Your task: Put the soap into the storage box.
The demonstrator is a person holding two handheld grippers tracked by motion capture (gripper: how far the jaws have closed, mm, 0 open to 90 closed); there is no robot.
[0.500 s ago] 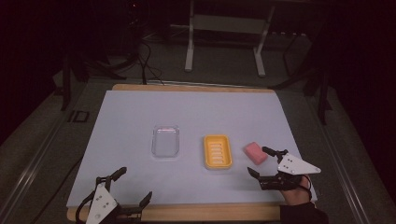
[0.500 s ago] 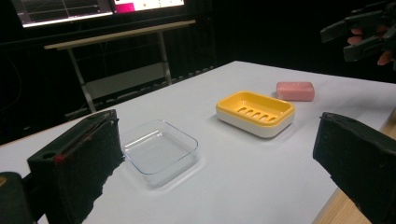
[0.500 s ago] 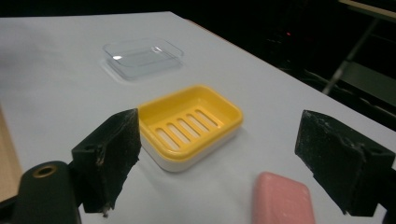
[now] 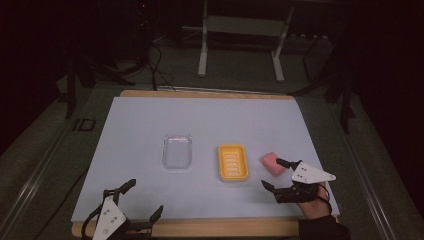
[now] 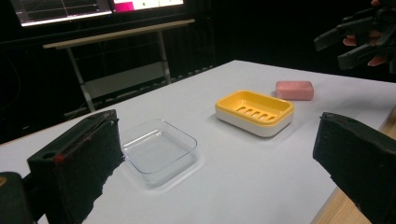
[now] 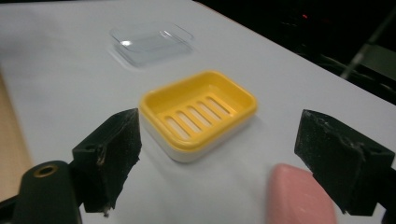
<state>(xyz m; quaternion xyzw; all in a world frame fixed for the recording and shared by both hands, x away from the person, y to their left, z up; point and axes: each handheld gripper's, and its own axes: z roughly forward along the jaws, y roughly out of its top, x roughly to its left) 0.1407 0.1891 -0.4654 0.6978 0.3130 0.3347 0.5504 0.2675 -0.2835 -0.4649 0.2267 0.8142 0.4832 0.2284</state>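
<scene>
A pink soap bar (image 4: pixel 272 163) lies on the white table, right of a yellow soap dish (image 4: pixel 233 162) with a slotted floor. A clear plastic tray (image 4: pixel 177 151) sits left of the dish. My right gripper (image 4: pixel 272 173) is open just in front of the soap, one jaw tip beside it; in the right gripper view the soap (image 6: pixel 299 200) lies low between the spread jaws, against the right one, with the dish (image 6: pixel 198 114) beyond. My left gripper (image 4: pixel 145 196) is open and empty at the table's front left edge, facing the tray (image 5: pixel 159 150) and dish (image 5: pixel 254 112).
The white table sheet (image 4: pixel 150 125) lies on a wooden board whose edge (image 4: pixel 210 227) shows at the front. A metal stand (image 4: pixel 240 45) is on the dark floor behind the table. Cables run at the back left.
</scene>
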